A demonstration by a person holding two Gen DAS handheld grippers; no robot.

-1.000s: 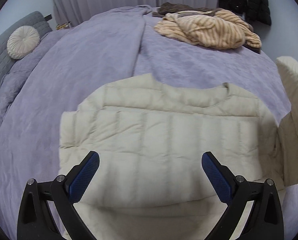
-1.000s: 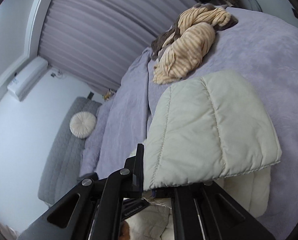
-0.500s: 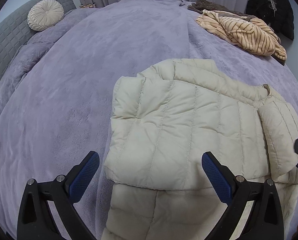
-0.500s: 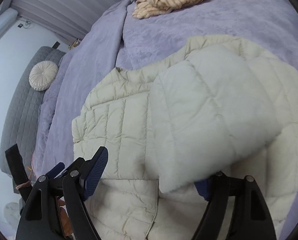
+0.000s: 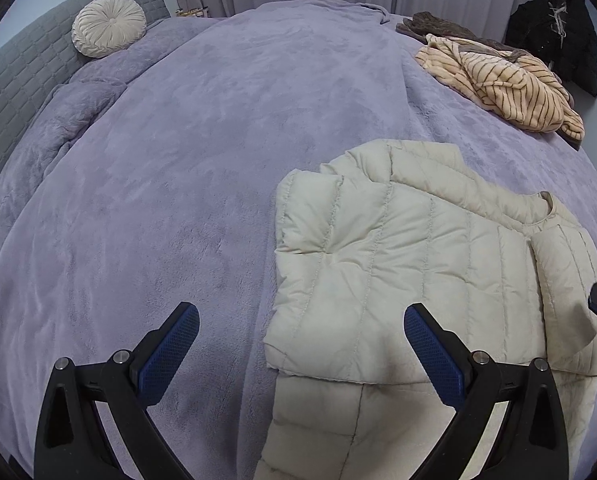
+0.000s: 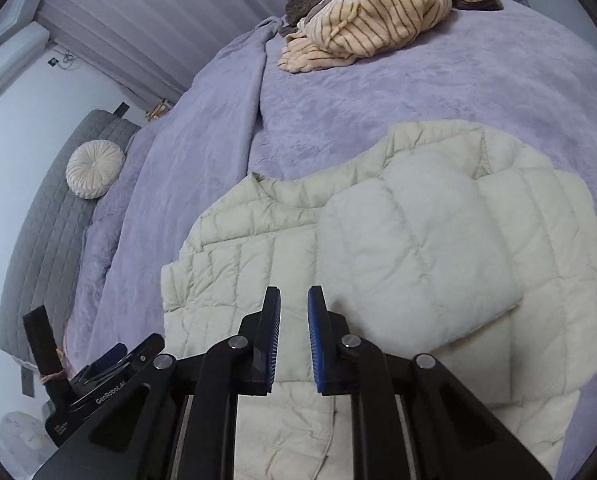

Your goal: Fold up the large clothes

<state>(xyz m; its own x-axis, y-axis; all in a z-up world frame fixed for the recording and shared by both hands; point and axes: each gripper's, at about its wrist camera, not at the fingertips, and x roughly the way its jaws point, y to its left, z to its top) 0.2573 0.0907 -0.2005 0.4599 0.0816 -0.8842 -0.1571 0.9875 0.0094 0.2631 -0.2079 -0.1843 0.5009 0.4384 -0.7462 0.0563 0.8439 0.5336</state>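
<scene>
Left hand-held gripper (image 5: pixel 301 330): fingers spread wide, blue pads facing each other, nothing between them; it hovers above the near edge of the bed, over the left border of the puffer jacket (image 5: pixel 426 280). Right hand-held gripper (image 6: pixel 293 334): fingers drawn close with a narrow gap between the pads, gripping nothing; it hovers above the jacket's body.

The cream quilted puffer jacket lies flat on the lavender bedspread (image 5: pixel 186 168), in the near part of the bed. Both sleeves are folded inward across the torso: one sleeve (image 6: pixel 418 248) lies over the jacket's upper body in the right wrist view, the other (image 5: pixel 566 264) shows at the right margin of the left wrist view. The round collar (image 6: pixel 266 184) points toward the far side of the bed.

Toward the far corner of the bed, well apart from the jacket, lies a crumpled striped beige garment (image 5: pixel 506 84) on a brown one (image 5: pixel 434 26). A round pleated cushion (image 5: pixel 108 26) rests against the grey quilted headboard (image 5: pixel 14 76). Curtains (image 6: pixel 146 28) hang beyond the bed; a black coat (image 5: pixel 554 28) hangs beside them.
</scene>
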